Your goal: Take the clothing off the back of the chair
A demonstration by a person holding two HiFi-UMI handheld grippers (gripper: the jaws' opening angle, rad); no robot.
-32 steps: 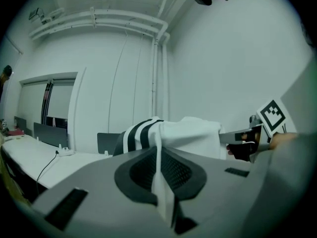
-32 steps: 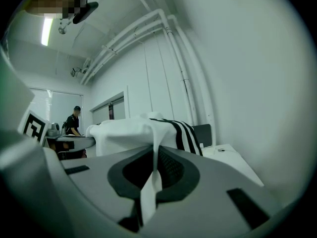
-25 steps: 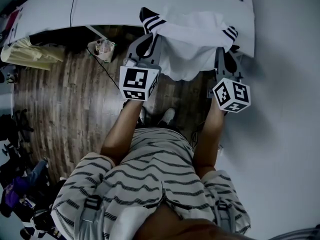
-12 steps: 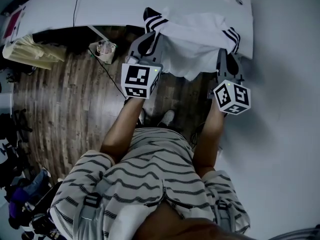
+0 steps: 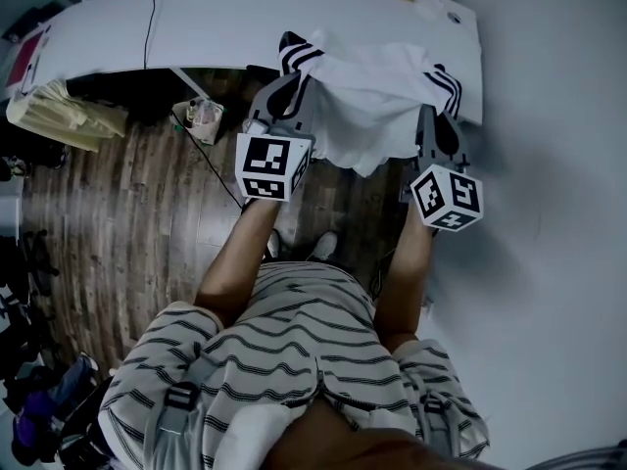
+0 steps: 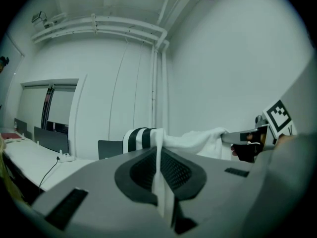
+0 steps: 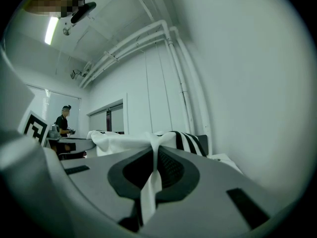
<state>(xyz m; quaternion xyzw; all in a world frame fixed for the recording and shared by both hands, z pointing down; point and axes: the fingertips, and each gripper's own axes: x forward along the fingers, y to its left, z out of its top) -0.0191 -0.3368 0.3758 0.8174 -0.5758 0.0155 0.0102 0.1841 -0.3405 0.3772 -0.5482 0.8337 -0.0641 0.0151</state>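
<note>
I have the white shirt [image 5: 367, 106] up in the air between my two hands. It hangs by the near edge of the table [image 5: 225, 18], toward the table's right end. The left hand-held gripper [image 5: 286, 91] is pressed together on a thin fold of cloth next to one black-striped sleeve. The right hand-held gripper [image 5: 431, 116] pinches the other side the same way. In both gripper views a narrow strip of white cloth runs straight down between the jaws, so each bite is small.

That small bite is my main worry. If I pull my hands apart too hard, I think the cloth could slide out of one gripper. Then that side would drop, and the shirt would swing down from the other gripper. If both let go, it would land on the wood floor [image 5: 127, 213] by my shoes [image 5: 323, 241].

The loose middle of the shirt sags low between my hands. I cannot see the chair under it in the head view. If the bottom part is caught on the chair back, a quick tug could snag it or yank it free of the jaws. Going slow and level seems safest to me.
</note>
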